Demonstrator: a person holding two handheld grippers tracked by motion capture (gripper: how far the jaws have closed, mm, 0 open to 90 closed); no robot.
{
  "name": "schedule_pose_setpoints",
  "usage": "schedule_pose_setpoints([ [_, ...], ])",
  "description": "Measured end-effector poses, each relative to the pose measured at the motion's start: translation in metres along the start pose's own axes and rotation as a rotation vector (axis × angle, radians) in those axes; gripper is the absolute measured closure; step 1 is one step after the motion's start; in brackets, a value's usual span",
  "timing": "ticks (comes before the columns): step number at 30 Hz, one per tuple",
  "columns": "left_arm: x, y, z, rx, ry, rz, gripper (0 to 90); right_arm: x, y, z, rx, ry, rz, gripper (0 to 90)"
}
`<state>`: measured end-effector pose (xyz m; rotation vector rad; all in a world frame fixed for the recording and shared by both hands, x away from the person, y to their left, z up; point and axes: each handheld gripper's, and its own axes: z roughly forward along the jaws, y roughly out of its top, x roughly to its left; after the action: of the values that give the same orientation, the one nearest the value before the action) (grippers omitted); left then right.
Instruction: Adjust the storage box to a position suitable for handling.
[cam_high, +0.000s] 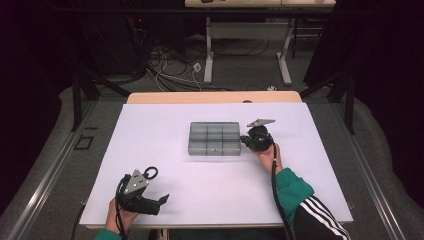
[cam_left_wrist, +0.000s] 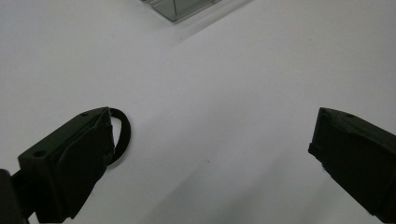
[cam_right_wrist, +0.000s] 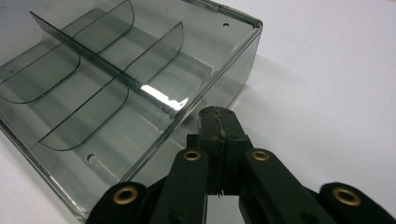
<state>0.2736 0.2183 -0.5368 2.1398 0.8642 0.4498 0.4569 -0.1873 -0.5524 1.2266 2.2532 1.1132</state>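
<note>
Your left gripper (cam_high: 159, 200) sat at 7 o'clock, jaws spread, empty. Right gripper (cam_right_wrist: 218, 122), jaws pressed together on nothing, touched the clear divided organizer box (cam_high: 214, 138) mid-table. Risk: pushing could skid it on the white sheet (cam_high: 150, 150).

Divided box (cam_high: 214, 138) mid-table (cam_high: 150, 130), ring (cam_high: 150, 173) nearer-left

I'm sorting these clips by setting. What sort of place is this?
Most likely a lab or recording workspace, not a home. A white-topped table stands among dark curtains, loose cables trail over the grey floor, and a second workbench stands behind. A clear compartment box sits mid-table.
</note>
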Motion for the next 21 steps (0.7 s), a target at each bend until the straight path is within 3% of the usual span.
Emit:
schedule_pose_setpoints([
  [7, 0.001, -0.001, 0.000, -0.010, 0.004, -0.009, 0.0, 0.000, 0.000, 0.000, 0.003, 0.003, -0.012, 90.0],
  [21, 0.001, -0.001, 0.000, -0.014, 0.014, -0.016, 0.0, -0.002, 0.011, -0.010, -0.002, -0.048, -0.036, 90.0],
])
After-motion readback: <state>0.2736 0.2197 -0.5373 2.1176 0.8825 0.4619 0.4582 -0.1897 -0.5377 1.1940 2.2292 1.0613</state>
